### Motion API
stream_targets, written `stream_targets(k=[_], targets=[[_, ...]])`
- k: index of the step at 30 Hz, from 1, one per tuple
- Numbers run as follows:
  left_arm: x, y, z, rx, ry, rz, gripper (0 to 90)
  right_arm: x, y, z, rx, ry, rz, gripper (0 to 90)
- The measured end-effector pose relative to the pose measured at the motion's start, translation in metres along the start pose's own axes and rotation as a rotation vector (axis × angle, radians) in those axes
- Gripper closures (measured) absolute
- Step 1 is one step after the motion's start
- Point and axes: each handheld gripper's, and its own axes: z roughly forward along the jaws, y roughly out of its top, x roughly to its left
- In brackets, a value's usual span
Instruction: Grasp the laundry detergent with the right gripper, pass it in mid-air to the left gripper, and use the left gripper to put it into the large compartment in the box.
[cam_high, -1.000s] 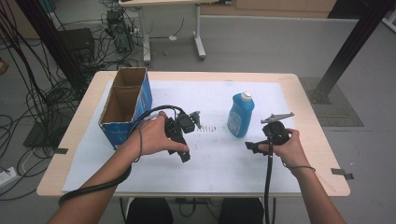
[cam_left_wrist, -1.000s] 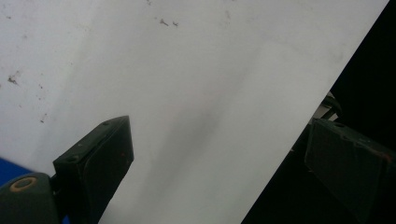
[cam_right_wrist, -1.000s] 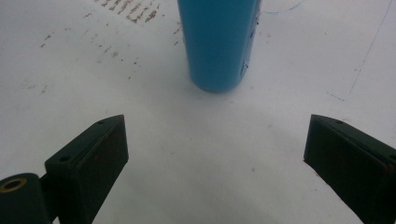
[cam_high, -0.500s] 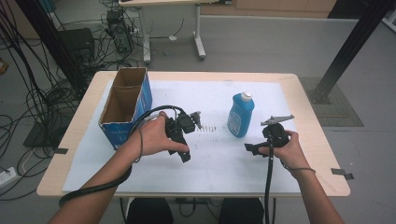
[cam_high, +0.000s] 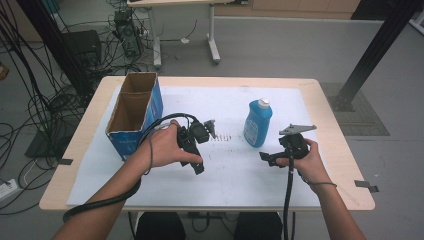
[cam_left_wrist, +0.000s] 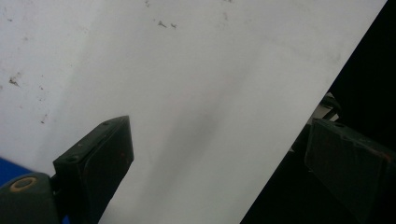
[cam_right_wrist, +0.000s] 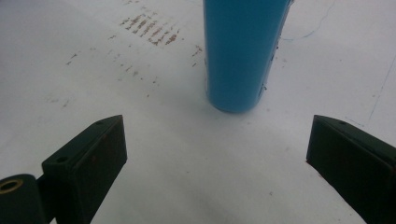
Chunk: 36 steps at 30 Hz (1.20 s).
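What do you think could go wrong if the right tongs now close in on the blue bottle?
1. The blue bottle stands upright, tall and narrow; a jaw nudging its base might tip it.
2. The right tongs are open and the bottle sits slightly off their centre line, so one jaw may touch first and push it aside.
3. The cardboard box has a narrow opening, so the bottle could catch its rim.

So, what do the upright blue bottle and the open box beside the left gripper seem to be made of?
The upright blue bottle with a white cap looks like smooth, slightly glossy plastic: its wall is even in colour with a soft sheen. The open box with blue outer sides looks like matte corrugated cardboard: its inside and rim are raw brown.
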Motion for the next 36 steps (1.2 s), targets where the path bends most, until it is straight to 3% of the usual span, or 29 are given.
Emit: stream_targets(k=[20,36], targets=[[-0.001,0.001,0.001,-0.004,-0.003,0.002,8.1,0.004,-0.010,0.013,-0.078,-0.027,0.029,4.2],[-0.002,0.003,0.003,0.004,0.007,0.003,8.1,0.007,-0.013,0.027,-0.106,-0.037,0.038,4.3]])
